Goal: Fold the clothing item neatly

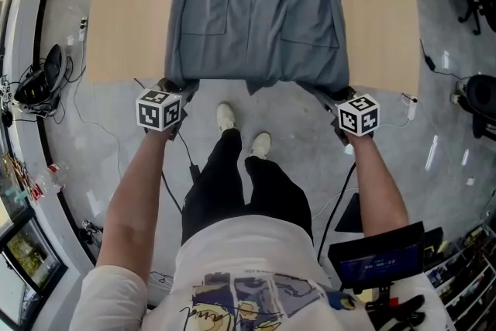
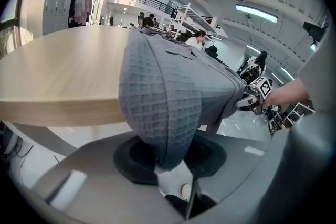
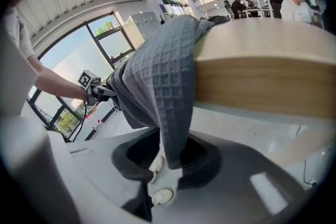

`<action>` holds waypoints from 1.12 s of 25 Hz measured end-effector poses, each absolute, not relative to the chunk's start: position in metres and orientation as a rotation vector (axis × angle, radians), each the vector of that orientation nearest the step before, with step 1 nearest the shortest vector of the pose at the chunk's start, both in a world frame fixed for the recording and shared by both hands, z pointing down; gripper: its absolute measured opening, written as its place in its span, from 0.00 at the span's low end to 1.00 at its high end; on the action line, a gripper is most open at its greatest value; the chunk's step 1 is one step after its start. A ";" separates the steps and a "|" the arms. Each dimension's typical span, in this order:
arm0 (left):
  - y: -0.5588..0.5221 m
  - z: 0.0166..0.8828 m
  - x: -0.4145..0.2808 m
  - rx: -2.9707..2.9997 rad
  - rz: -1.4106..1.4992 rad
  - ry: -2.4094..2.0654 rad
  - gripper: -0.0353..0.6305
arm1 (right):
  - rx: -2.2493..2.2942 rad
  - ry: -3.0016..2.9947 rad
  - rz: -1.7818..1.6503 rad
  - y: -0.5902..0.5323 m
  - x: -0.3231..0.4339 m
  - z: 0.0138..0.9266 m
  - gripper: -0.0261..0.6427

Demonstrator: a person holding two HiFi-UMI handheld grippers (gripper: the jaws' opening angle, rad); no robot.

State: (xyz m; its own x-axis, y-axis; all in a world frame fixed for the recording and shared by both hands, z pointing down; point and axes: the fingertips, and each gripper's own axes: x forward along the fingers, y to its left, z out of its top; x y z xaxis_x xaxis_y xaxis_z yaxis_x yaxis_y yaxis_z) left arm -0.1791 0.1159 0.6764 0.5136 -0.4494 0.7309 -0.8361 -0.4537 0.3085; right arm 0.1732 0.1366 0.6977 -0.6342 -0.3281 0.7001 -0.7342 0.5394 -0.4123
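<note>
As left gripper [image 1: 179, 86] and right gripper [image 1: 332, 95] jaws pinch it, waffle-weave grey garment [image 1: 260, 4] overhangs wooden table [image 1: 132, 12].

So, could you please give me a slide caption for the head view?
Left gripper and right gripper pinch the hem corners of a grey garment overhanging a wooden table.

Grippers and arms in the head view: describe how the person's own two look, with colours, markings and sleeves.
The left gripper and right gripper are dark, each topped by a white cube with black square markers: left cube, right cube. Close up, their bodies are grey with black pads. The person wears a white short-sleeved T-shirt, forearms uncovered.
</note>
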 end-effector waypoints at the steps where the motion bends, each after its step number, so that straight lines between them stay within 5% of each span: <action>1: 0.117 0.675 -0.178 2.095 0.744 -1.037 0.18 | 0.847 -2.225 0.959 0.139 0.172 0.697 0.15; 5: 0.118 0.668 -0.169 2.097 0.727 -1.009 0.09 | 0.809 -2.239 0.950 0.142 0.173 0.691 0.07; 28: 0.221 0.602 -0.151 2.163 0.606 -0.784 0.08 | 0.645 -2.344 1.014 0.238 0.164 0.613 0.06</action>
State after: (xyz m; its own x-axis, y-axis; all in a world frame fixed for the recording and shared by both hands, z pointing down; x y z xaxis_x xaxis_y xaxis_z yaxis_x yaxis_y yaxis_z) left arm -0.1506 0.2206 0.6024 0.7009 -0.3400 0.6270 -0.6923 -0.5358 0.4833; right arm 0.1640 0.2377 0.6133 -0.7616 -0.2214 0.6091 -0.5956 0.6097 -0.5230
